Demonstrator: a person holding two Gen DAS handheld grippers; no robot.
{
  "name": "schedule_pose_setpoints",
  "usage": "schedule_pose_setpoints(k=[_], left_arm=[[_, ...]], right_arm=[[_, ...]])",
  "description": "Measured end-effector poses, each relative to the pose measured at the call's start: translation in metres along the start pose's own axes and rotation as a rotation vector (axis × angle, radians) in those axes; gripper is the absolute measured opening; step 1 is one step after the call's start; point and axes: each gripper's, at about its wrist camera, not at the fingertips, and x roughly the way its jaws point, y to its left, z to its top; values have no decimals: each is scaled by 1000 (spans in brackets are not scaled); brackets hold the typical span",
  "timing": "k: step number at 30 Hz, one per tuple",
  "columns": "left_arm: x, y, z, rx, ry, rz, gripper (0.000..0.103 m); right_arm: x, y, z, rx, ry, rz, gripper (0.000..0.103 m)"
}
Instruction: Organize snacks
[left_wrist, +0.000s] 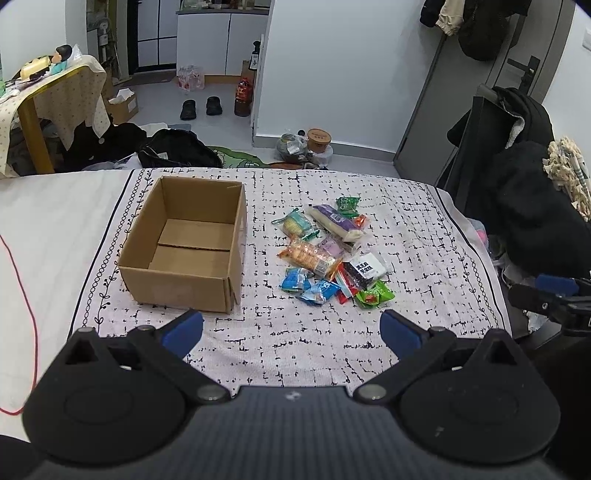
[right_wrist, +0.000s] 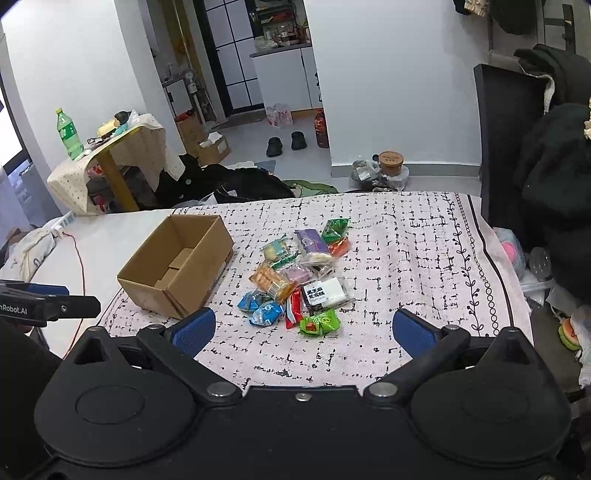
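Observation:
An open, empty cardboard box (left_wrist: 184, 243) stands on the patterned cloth (left_wrist: 295, 343); it also shows in the right wrist view (right_wrist: 173, 269). To its right lies a pile of wrapped snacks (left_wrist: 332, 254), also in the right wrist view (right_wrist: 299, 277): a purple pack (left_wrist: 336, 221), an orange cracker pack (left_wrist: 310, 254), two blue packets (left_wrist: 306, 286), a black-and-white pack (left_wrist: 365, 267), a green packet (left_wrist: 375, 295). My left gripper (left_wrist: 291, 330) is open and empty, short of the box and pile. My right gripper (right_wrist: 303, 328) is open and empty, just short of the green packet (right_wrist: 319, 322).
The cloth covers a white bed (left_wrist: 44, 236) with a red cable (left_wrist: 31, 314) on its left. Beyond the far edge are black bags (left_wrist: 177, 149), a draped side table (left_wrist: 55, 96) and jars on the floor (left_wrist: 306, 146). A chair with dark coats (left_wrist: 517, 177) stands at the right.

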Motion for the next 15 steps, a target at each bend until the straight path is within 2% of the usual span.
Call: schedule_pose_setpoints(k=[15], left_arm=[[0,1,1,-2,-1,-3,102]], right_arm=[[-2,2,1,-24,-3,-15,103]])
